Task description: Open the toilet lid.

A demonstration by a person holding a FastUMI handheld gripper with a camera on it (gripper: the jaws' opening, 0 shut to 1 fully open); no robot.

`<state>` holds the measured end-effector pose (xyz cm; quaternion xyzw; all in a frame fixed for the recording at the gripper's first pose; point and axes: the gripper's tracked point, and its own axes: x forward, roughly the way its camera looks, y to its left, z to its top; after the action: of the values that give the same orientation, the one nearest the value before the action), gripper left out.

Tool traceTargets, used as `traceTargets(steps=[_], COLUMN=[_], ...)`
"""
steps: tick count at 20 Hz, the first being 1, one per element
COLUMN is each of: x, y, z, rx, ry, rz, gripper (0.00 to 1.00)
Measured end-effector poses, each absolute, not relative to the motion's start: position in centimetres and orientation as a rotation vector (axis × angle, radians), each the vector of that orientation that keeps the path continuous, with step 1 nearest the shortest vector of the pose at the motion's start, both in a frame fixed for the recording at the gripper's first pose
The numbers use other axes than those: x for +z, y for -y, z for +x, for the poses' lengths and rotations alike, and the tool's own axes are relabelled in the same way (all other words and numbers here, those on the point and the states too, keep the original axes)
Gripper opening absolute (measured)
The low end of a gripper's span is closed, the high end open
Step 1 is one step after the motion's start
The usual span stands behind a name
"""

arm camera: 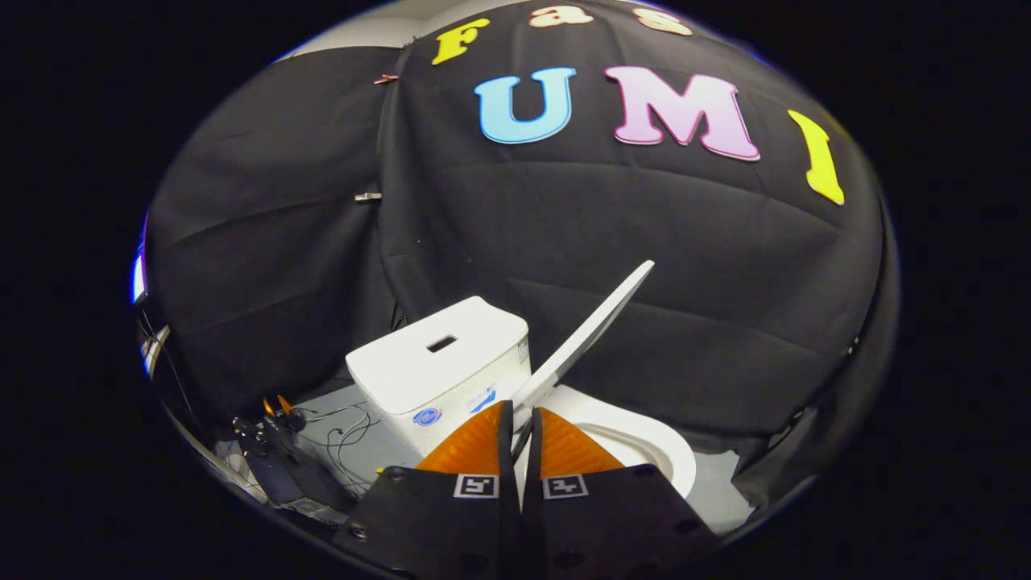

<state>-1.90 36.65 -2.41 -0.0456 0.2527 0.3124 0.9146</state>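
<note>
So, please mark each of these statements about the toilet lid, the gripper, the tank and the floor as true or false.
1. The toilet lid lies flat and closed on the seat. False: it is raised and tilted, leaning up away from the seat.
2. The gripper has its fingers closed on the lid's edge. True.
3. The tank has a rectangular opening in its top. True.
4. The tank stands to the right of the lid. False: it is left of the lid.
5. Cables lie on the floor left of the tank. True.
</note>
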Motion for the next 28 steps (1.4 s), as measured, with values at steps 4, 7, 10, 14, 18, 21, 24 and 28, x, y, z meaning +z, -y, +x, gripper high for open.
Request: traceTargets(steps=[4,7,10,14,18,21,24,28], x=[-0.7,0.1,0.8,0.9,0.6,0.5,0.3,0.2], y=[-41.0,-44.4,-48.4,-52.5,-56.2,-58.4,-59.9,-61.1], z=[-1.6,-1.7,-1.6,-1.7,-1.8,-1.9,-2.1,-2.2], rx=[0.69,0.74,0.796,0.834,0.878,0.901,0.915,0.934], ry=[-0.481,-0.442,-0.412,-0.425,-0.386,-0.345,-0.318,-0.296], rz=[-0.127,-0.191,-0.23,-0.211,-0.256,-0.291,-0.291,-0.261], gripper=[0.05,0.05,0.05,0.05,0.05,0.05,0.05,0.07])
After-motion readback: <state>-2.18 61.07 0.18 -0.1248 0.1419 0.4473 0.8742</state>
